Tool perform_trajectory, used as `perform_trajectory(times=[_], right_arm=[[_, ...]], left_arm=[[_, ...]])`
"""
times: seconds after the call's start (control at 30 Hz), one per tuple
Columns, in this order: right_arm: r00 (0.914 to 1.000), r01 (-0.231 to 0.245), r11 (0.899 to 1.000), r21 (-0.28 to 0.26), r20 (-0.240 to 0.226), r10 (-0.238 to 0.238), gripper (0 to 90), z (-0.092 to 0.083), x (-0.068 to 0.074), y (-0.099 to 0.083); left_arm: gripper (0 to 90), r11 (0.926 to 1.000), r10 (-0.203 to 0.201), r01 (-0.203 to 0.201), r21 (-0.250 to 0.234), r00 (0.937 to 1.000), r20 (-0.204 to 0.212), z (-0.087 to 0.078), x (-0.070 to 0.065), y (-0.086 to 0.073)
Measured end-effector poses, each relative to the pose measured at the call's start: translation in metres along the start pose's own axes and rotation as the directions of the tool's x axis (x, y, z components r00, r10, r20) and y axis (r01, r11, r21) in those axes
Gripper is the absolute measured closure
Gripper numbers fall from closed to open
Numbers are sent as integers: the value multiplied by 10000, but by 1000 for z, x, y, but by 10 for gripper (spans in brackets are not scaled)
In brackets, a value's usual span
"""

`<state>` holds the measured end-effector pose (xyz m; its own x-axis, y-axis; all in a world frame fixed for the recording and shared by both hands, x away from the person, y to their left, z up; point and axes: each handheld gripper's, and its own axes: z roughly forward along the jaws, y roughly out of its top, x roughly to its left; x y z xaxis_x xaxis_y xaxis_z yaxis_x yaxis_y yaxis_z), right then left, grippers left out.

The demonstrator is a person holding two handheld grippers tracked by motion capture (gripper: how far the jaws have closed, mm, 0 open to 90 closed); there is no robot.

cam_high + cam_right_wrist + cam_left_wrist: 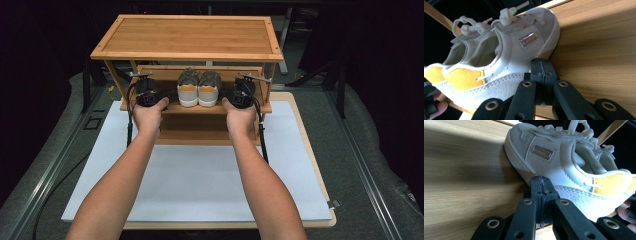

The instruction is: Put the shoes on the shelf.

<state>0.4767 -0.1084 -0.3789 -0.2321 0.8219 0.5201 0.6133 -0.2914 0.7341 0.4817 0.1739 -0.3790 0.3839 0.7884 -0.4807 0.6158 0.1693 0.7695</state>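
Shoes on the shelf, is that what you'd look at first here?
Yes: a pair of pale shoes with yellow heels stands in the middle of the wooden rack's middle shelf. The left gripper and the right gripper rest on that shelf, one on each side of the shoes, both shut and holding nothing. The rack stands at the far end of a white mat.

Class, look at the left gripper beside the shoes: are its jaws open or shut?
Shut. In the left gripper view, the left gripper shows its two black jaws pressed together, nothing between them, beside the white shoe.
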Motion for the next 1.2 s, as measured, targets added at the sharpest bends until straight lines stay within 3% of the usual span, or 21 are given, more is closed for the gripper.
perform_trajectory(times=[0.27, 0.43, 0.83, 1.0, 1.2], right_arm=[[9995, 56, 10000, -8, 305, -56, 900, 4, 1, 2], [9996, -55, 10000, 1, 262, 54, 900, 5, 1, 3], [9988, -108, 9999, 13, 483, 107, 900, 6, 2, 5], [9993, -149, 9999, -52, 336, 151, 900, 5, 0, 6], [9999, -157, 9995, -283, 2, 157, 899, -1, 1, 6]], left_arm=[[897, 10000, 17, -17, 30, 10000, -62, 4, 2, 2], [897, 9999, 92, -91, 87, 9998, -182, 5, 0, 4], [896, 9995, -9, 9, 327, 10000, -11, 6, 4, 7], [894, 9998, -145, 146, 105, 9999, -77, 6, 2, 5], [891, 10000, -34, 35, -89, 10000, 30, -2, -3, 7]])
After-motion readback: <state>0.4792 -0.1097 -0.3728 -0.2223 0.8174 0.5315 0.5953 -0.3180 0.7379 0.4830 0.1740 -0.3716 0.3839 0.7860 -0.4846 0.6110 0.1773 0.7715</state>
